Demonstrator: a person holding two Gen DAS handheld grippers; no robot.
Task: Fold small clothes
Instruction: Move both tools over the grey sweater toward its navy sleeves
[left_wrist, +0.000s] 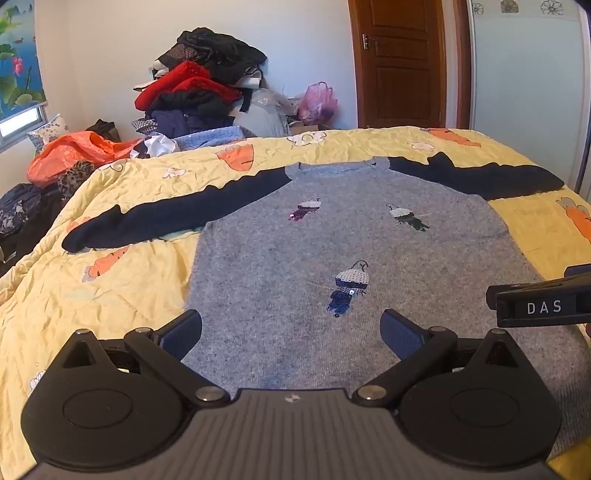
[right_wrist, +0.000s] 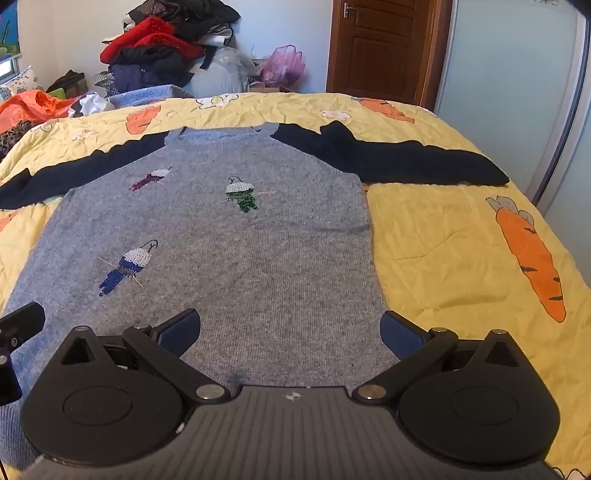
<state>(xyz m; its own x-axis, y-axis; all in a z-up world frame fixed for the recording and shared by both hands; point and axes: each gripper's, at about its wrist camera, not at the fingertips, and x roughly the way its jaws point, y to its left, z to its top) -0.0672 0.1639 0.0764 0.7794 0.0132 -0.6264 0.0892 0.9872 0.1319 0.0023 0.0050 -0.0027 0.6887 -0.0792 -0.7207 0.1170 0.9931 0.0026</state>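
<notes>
A small grey knit sweater (left_wrist: 295, 243) (right_wrist: 236, 251) with dark navy sleeves lies flat on the bed, front up, both sleeves spread out sideways. Three sequin figures decorate its chest. My left gripper (left_wrist: 291, 332) hovers open over the lower left part of the hem, nothing between its fingers. My right gripper (right_wrist: 291, 332) hovers open over the lower right part of the hem, its right finger (right_wrist: 400, 334) near the sweater's right side edge. In the left wrist view the right gripper (left_wrist: 539, 306) shows at the right edge. A part of the left gripper (right_wrist: 18, 332) shows at the left edge of the right wrist view.
The bed wears a yellow quilt (left_wrist: 110, 295) (right_wrist: 461, 240) with carrot prints. Behind it a heap of clothes (left_wrist: 199, 85), an orange plastic bag (left_wrist: 74, 151) and a pink bag (left_wrist: 317, 103) stand by the wall. A brown door (left_wrist: 402, 62) is at the back right.
</notes>
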